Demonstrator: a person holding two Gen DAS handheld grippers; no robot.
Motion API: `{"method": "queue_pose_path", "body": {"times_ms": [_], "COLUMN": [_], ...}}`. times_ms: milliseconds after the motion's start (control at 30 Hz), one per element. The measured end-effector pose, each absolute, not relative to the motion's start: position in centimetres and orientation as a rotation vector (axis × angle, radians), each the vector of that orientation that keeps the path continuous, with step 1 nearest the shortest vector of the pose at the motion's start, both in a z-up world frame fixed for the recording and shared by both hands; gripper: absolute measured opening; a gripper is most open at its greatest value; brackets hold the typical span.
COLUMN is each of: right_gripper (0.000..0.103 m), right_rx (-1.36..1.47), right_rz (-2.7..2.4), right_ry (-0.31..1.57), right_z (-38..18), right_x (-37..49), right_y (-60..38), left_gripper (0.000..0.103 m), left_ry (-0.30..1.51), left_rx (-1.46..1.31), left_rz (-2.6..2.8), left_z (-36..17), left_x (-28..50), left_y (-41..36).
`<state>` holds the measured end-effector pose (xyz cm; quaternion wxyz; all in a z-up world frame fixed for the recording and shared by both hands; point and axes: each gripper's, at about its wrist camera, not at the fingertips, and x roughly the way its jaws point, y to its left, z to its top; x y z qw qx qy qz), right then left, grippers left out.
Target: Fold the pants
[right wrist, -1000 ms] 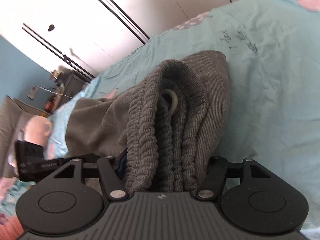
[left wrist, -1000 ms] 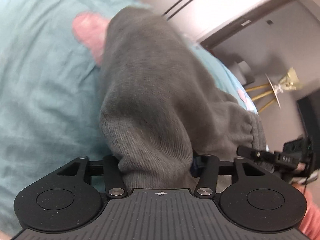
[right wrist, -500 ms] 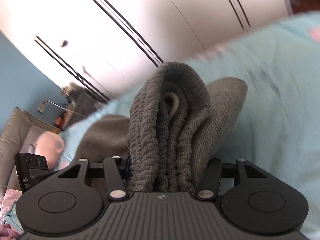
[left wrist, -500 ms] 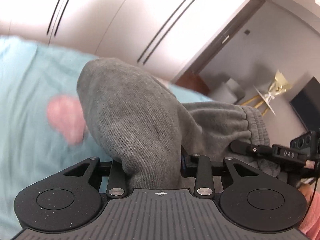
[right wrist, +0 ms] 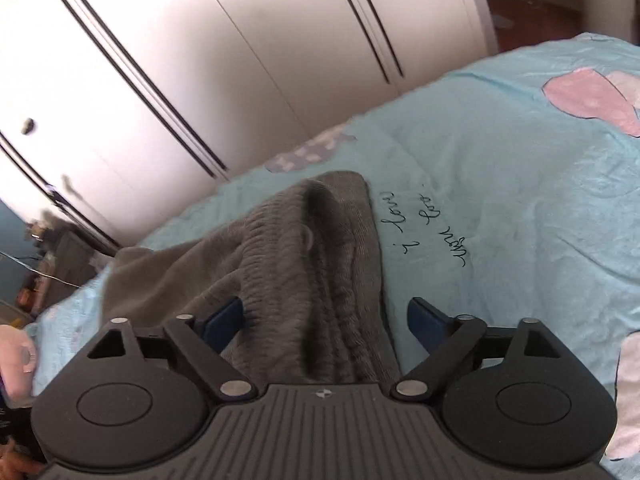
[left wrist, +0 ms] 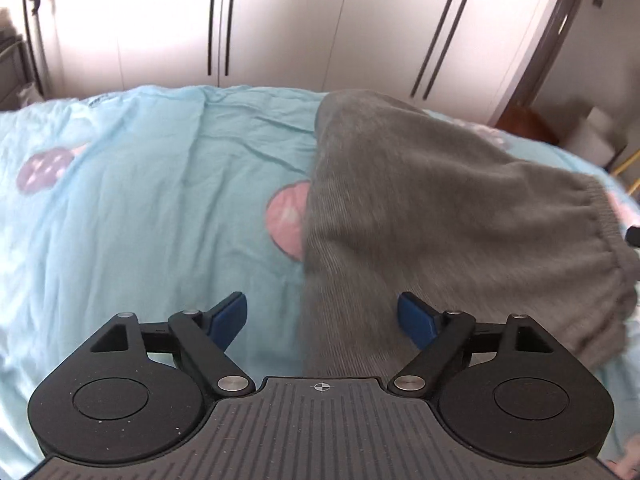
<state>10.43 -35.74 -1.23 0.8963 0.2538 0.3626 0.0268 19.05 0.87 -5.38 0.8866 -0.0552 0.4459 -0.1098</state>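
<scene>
Though unclamped, pants (left wrist: 432, 216) between jaws.

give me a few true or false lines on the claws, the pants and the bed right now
1. The left claw is clamped on the pants. False: its jaws stand apart.
2. The right claw is open. True.
3. The pants are grey. True.
4. The bedsheet is plain white. False: it is light blue with pink shapes.
5. Handwritten script is on the bedsheet beside the pants. True.
</scene>
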Motion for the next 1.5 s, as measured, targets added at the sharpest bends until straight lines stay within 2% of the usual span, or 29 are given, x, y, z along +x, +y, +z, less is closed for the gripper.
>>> {"method": "queue_pose_path", "body": {"times_ms": [167,267,400,567,767,867,933,1000,1133,1300,1500], "right_gripper": [0.098,0.098,0.098,0.098,0.098,0.098,0.098,0.098,0.098,0.098,0.098], "right_rx": [0.474,0.376,0.382,0.334,0.301,0.233,0.224,0.220,0.247,0.209,0.183], "right_rz": [0.070,-0.005,-0.055,-0.150,-0.232,-0.335,-0.325,-0.331,-0.315,-0.289,-0.263], "right_ry": [0.763,0.859,0.911,0.841,0.934,0.969,0.973,0.946,0.907,0.914,0.873], "right_z": [-1.0,-2.7,-4.4,-0.9,-1.0,-1.4,-1.1,-0.4,-0.2,0.7,0.9], "right_x": [8.6,9.5,9.0,5.0,-1.8,-4.7,-5.5,-6.5,-8.0,-7.6,-6.8], "right_y": [-33.3,-32.4,-32.2,-31.0,-28.8,-26.9,-26.2,-25.9,-25.1,-24.0,-22.1], "left_gripper": [0.096,0.101,0.101,0.101,0.100,0.100,0.100,0.100,0.100,0.100,0.101], "left_ry": [0.925,0.921,0.977,0.995,1.185,1.145,1.164,1.196,1.106,1.036,0.881], "left_rx": [-0.065,-0.038,-0.041,0.012,0.187,0.077,-0.046,-0.047,0.175,0.149,0.246], "left_rz": [-0.241,-0.205,-0.064,-0.011,-0.001,-0.058,-0.153,-0.176,-0.127,-0.090,-0.090], "left_z": [-6.0,-6.1,-5.9,-4.7,-6.2,-4.4,-4.3,-4.7,-3.1,-1.6,0.8], "left_x": [17.2,16.7,16.9,14.6,11.1,8.1,5.7,3.8,2.2,1.5,1.0], "left_y": [-1.3,-1.7,-0.4,0.8,-2.5,-3.0,-3.1,-3.8,-6.2,-6.1,-7.0]}}
